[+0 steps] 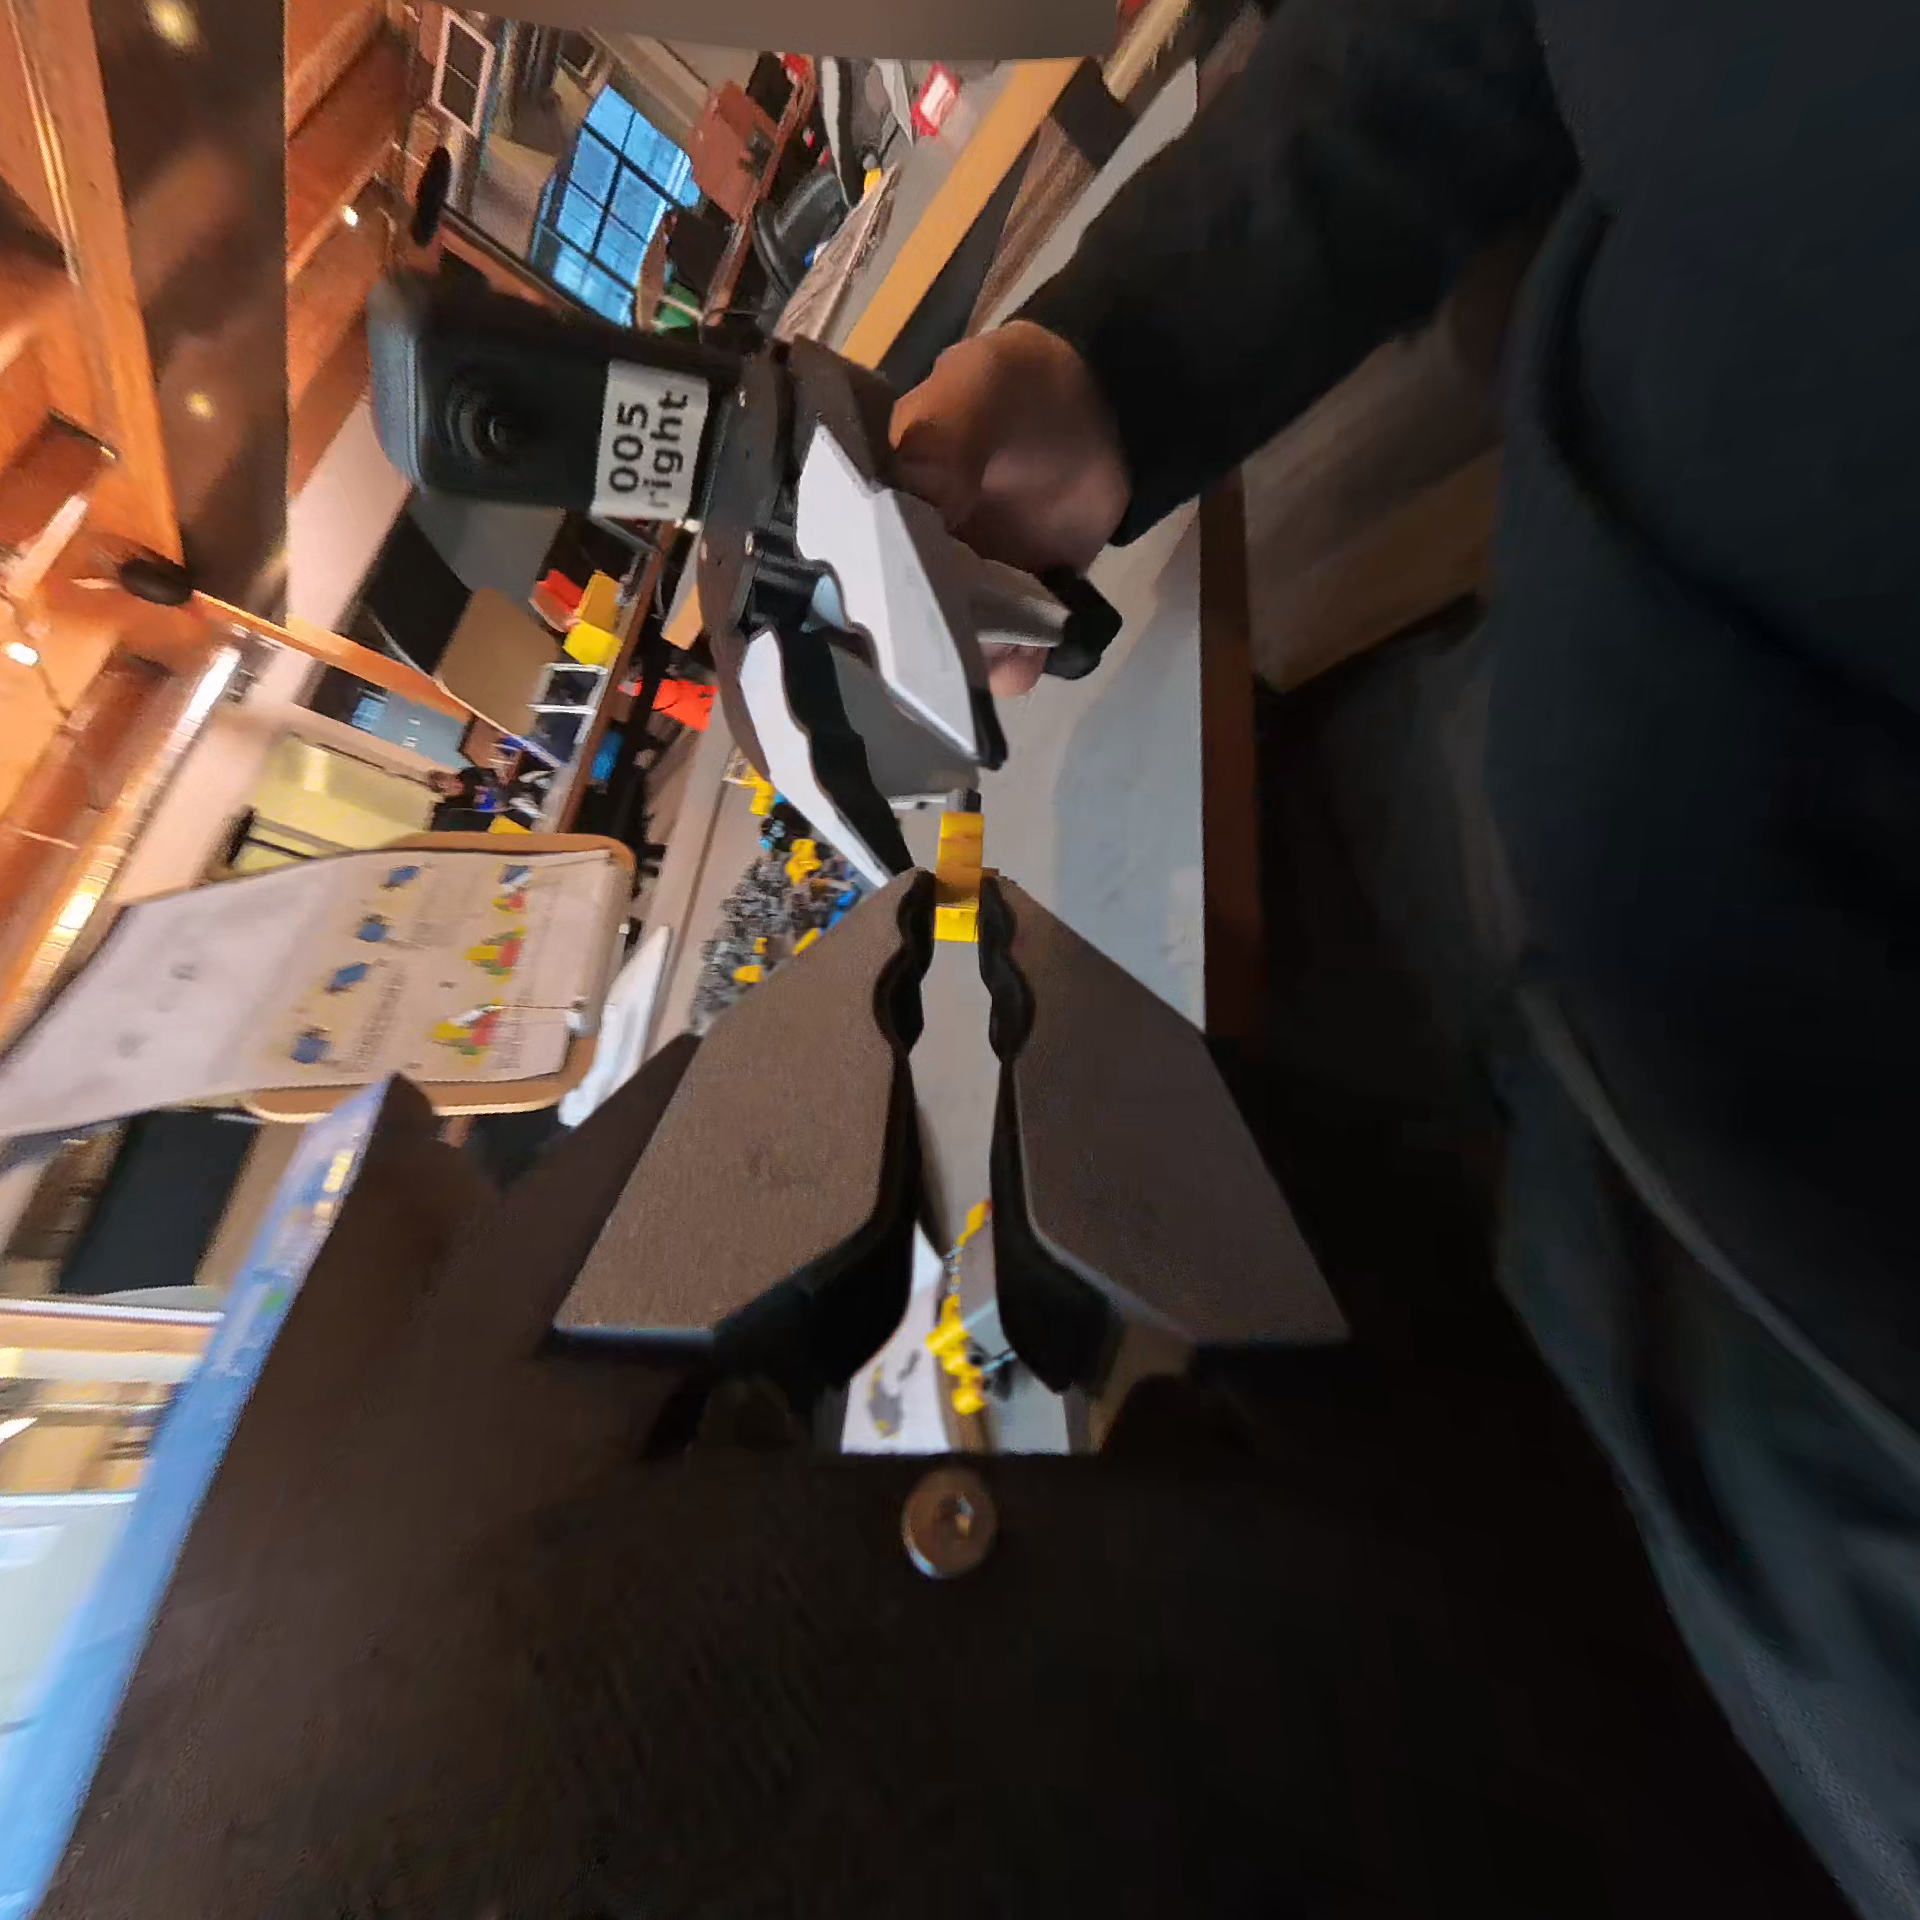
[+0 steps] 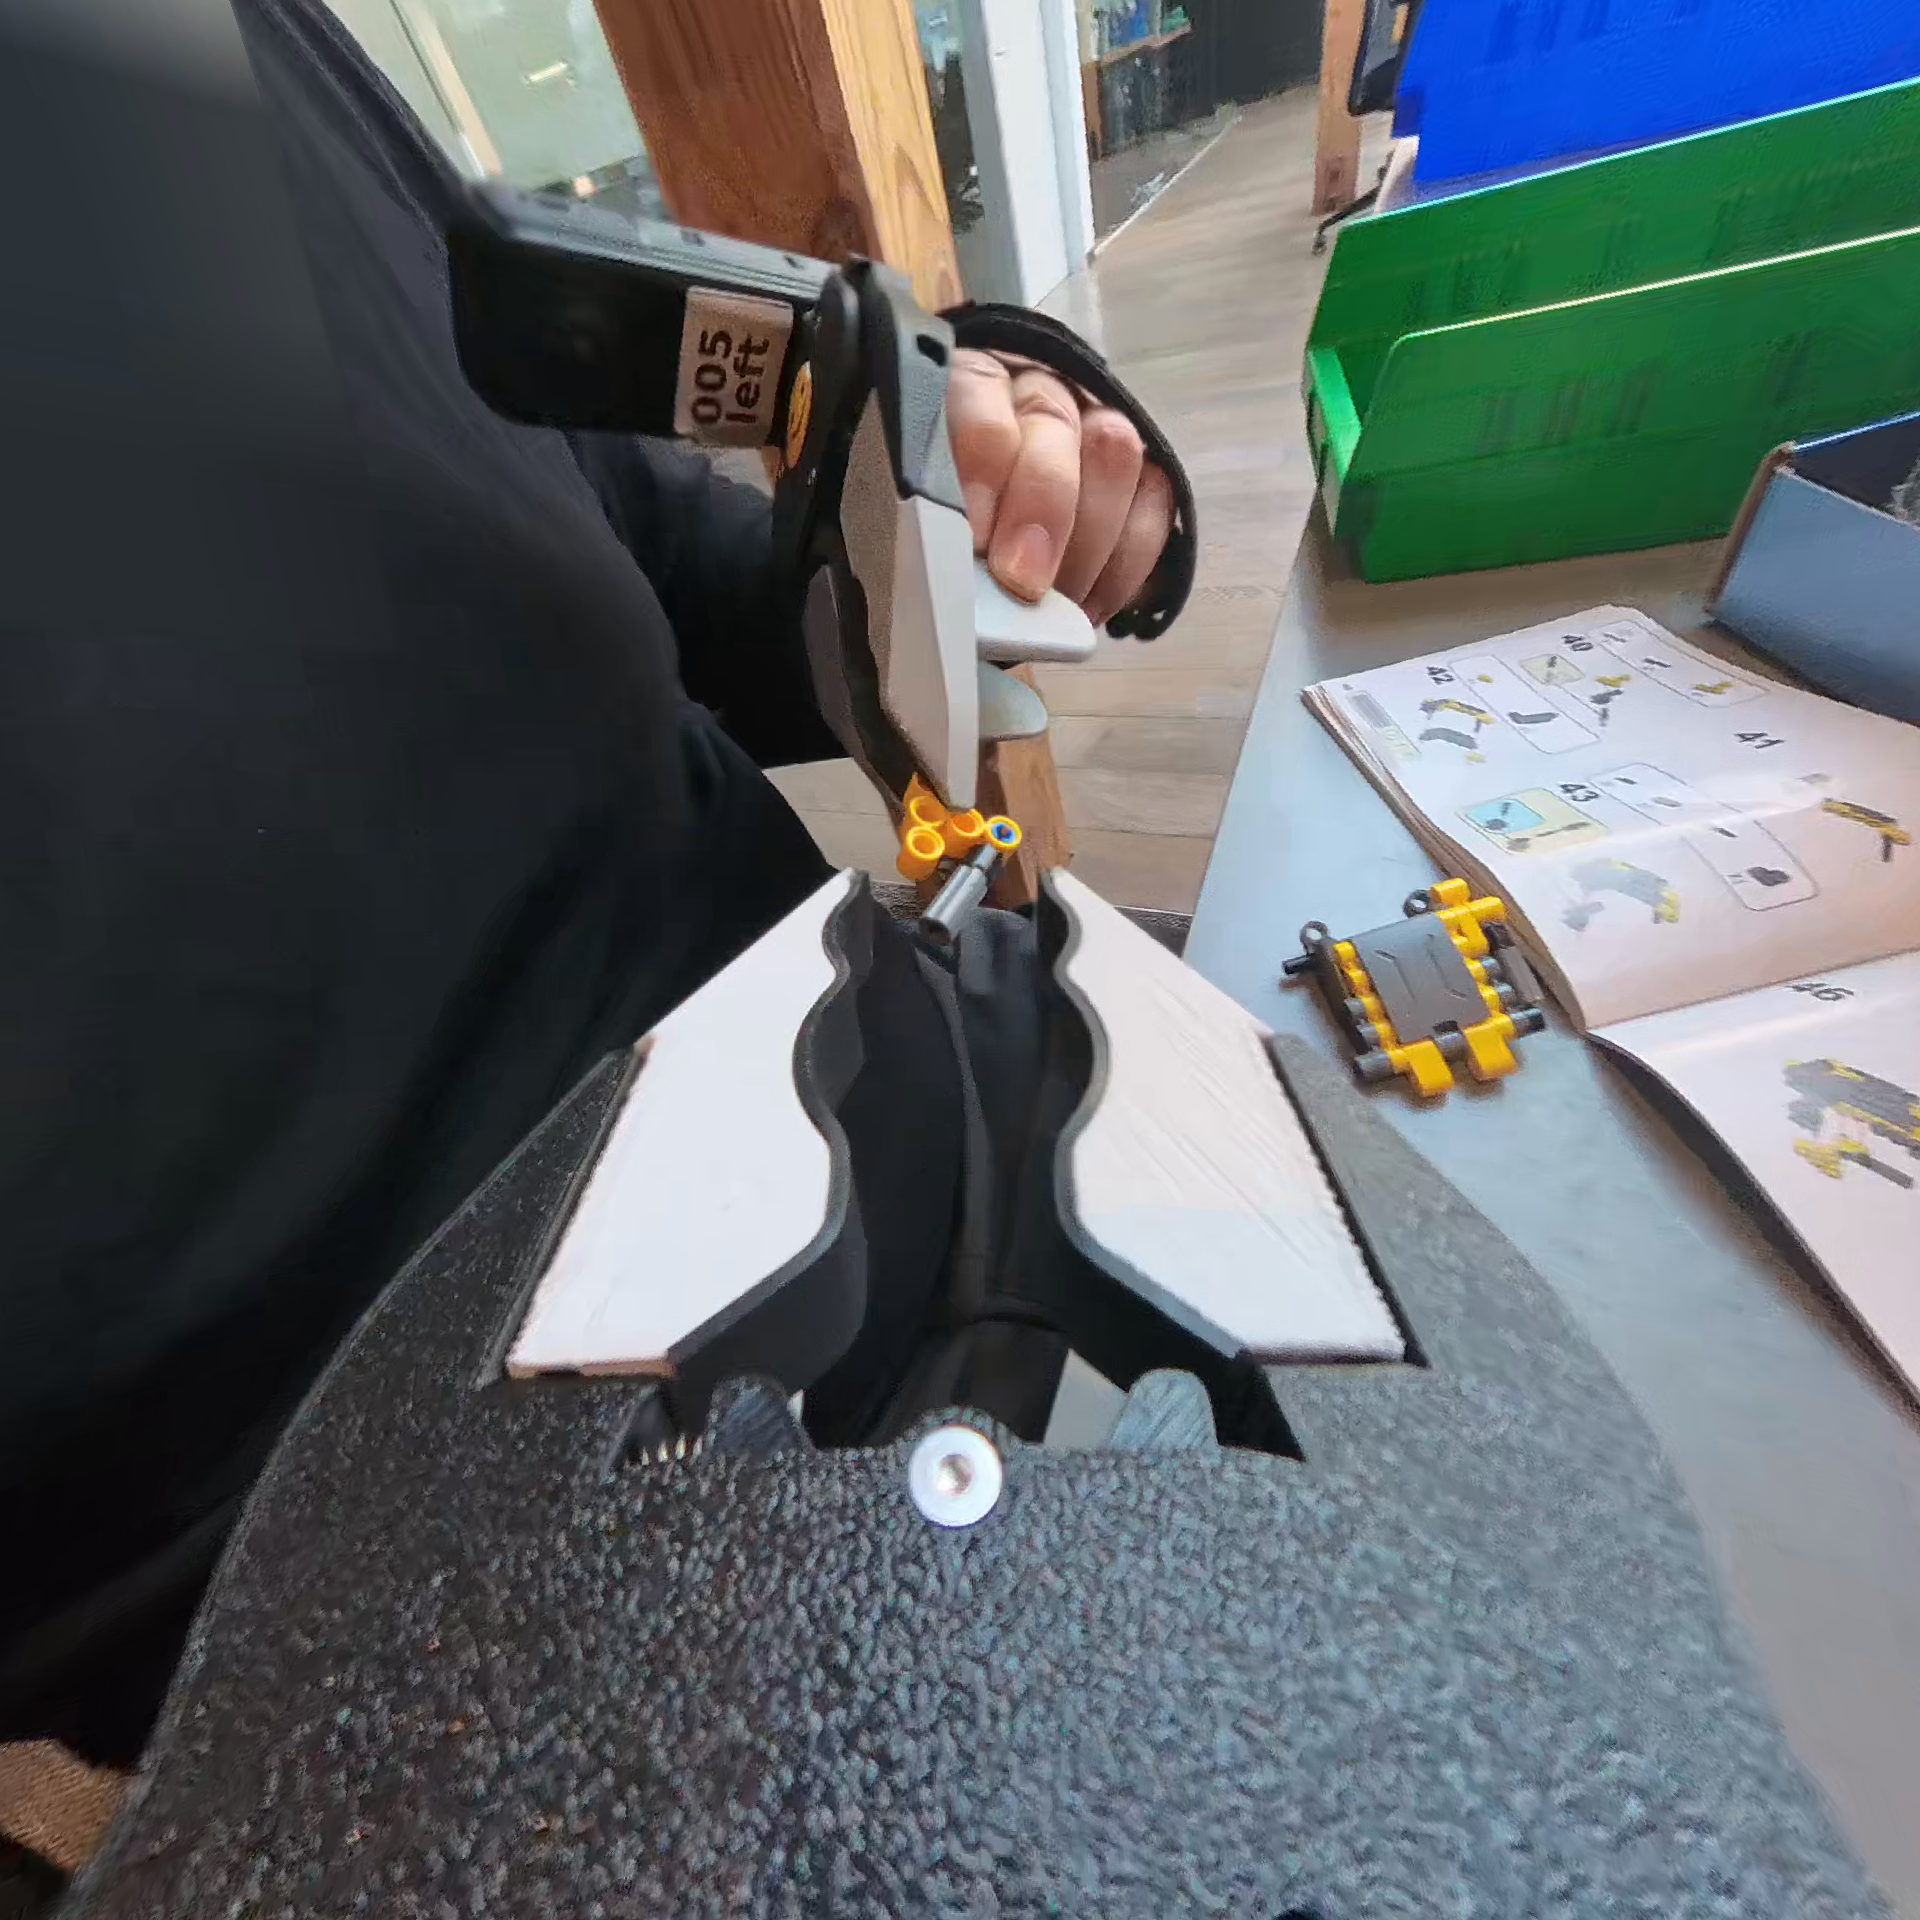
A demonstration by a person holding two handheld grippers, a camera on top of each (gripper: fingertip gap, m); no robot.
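Observation:
My left gripper (image 1: 954, 885) is shut on a small yellow holed building piece (image 1: 958, 902), held in the air in front of a person's dark clothing. In the right wrist view the left gripper (image 2: 940, 805) points down and the yellow piece (image 2: 928, 834) has a grey pin (image 2: 958, 885) sticking out of it. My right gripper (image 2: 954, 888) is open, its fingertips (image 2: 1051, 896) on either side of the pin's free end without pinching it. In the left wrist view the right gripper (image 1: 940, 816) comes down from above and almost meets the piece.
On the grey table (image 2: 1340, 831) lie a yellow and grey built assembly (image 2: 1418, 1003) and an open instruction booklet (image 2: 1662, 810). Green bins (image 2: 1610, 416), a blue bin (image 2: 1662, 83) and a grey box (image 2: 1829, 592) stand behind. A clipboard with a sheet (image 1: 343, 977) stands farther off. Left and right tips are no more than a few centimetres apart.

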